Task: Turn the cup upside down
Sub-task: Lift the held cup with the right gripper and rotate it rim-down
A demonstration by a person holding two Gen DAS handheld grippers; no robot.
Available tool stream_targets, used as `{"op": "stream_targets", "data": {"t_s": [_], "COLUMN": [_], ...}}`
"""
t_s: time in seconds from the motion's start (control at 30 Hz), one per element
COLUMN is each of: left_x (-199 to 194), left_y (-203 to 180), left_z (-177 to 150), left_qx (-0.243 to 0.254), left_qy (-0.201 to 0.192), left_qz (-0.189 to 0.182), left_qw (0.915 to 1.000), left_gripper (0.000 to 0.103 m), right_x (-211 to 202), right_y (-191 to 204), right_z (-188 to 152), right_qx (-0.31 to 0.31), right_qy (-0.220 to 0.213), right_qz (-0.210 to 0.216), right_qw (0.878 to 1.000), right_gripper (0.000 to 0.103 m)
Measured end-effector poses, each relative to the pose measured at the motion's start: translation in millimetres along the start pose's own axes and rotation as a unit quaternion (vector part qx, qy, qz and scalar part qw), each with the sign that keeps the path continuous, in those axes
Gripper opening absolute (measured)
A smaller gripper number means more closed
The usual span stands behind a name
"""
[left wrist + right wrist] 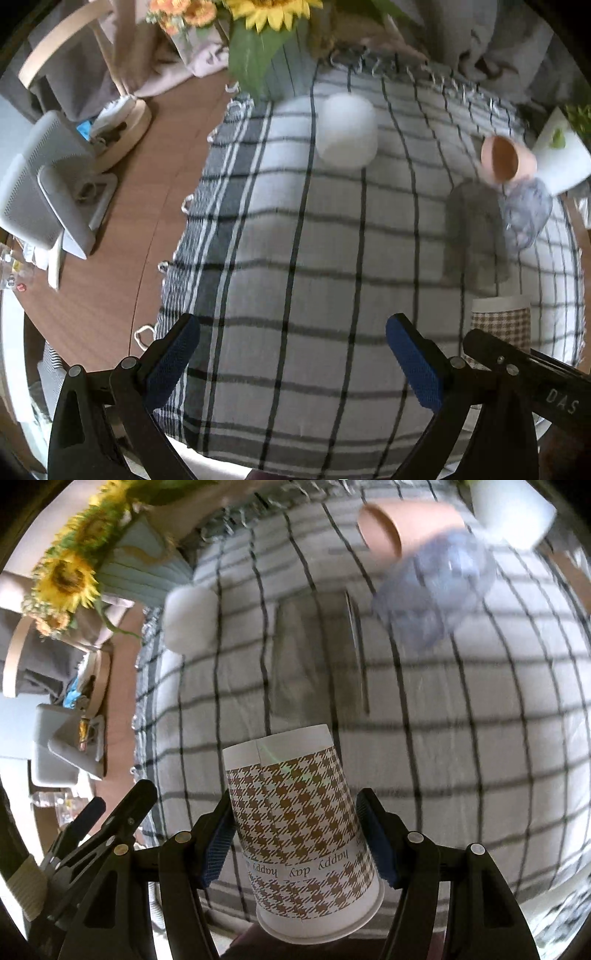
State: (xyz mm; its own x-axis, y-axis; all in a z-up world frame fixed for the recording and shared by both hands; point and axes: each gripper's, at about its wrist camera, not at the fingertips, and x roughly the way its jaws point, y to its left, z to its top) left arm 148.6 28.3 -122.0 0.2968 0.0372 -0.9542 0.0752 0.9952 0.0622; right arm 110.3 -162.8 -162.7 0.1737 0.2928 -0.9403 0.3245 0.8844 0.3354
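Note:
A paper cup [299, 823] with a brown houndstooth print and the words "happy day" sits between my right gripper's [295, 834] blue pads, base pointing away, rim toward the camera, lettering upside down. The pads press both its sides. The same cup [500, 323] shows at the lower right of the left wrist view, partly behind the right gripper's black arm. My left gripper [291, 354] is open and empty above the checked cloth [295, 258].
A white cup [347, 131] stands on the cloth at the back. A pink cup [508, 158] lies on its side by a clear plastic cup [526, 210]. A grey coaster [314, 657], a vase of sunflowers [140, 568] and a white pot [561, 158] stand around.

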Motion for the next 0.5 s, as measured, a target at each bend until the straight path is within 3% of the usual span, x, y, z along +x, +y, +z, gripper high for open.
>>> {"op": "stream_targets", "data": {"t_s": [0.5], "left_x": [25], "left_y": [6], "left_z": [-16], "left_qx": [0.024], "left_qy": [0.037], "left_qz": [0.012], "left_qw": [0.9989], "left_gripper": [0.103], "right_x": [40], "right_y": [-6], "right_z": [-18], "right_qx": [0.049], "right_qy": [0.027], "right_qz": [-0.011], "right_qw": [0.998], "right_gripper": [0.065]}}
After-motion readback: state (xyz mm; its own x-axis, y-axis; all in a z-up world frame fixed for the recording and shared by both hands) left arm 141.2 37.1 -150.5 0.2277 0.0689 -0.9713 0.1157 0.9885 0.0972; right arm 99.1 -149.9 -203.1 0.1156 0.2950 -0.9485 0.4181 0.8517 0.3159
